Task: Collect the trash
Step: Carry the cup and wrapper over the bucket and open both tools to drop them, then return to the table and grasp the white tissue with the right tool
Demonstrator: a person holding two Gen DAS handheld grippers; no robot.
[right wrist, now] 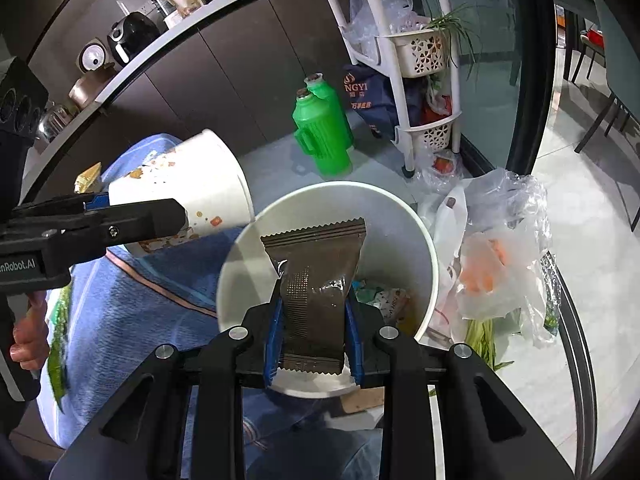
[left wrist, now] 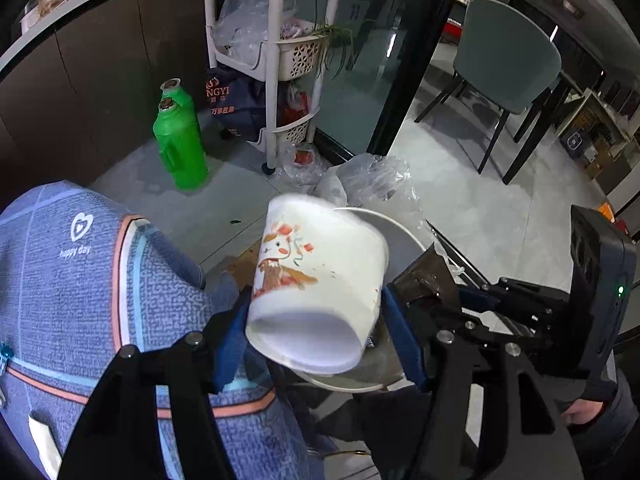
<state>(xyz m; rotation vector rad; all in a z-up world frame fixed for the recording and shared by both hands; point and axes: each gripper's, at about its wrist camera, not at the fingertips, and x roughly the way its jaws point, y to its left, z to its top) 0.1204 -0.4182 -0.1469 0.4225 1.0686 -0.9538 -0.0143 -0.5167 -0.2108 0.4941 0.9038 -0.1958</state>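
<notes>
Your left gripper (left wrist: 316,320) clenched on the stained paper cup (left wrist: 320,280), tilted beside the white bucket's rim (right wrist: 430,240), your right gripper (right wrist: 314,340) clenched on a brown foil wrapper (right wrist: 316,280) over the bucket's mouth, only the right view showing scraps inside.

Mouth of white bin (right wrist: 400,216) open; far half unobstructed, near half occupied by brown sachet (right wrist: 316,280) standing over it. Paper cup (right wrist: 192,192) crowds bin's left rim. Plastic bags (right wrist: 500,264) pile against right rim. Green jugs (right wrist: 324,136) and white rack (right wrist: 424,60) stand beyond, with bare floor (right wrist: 272,160) between.
</notes>
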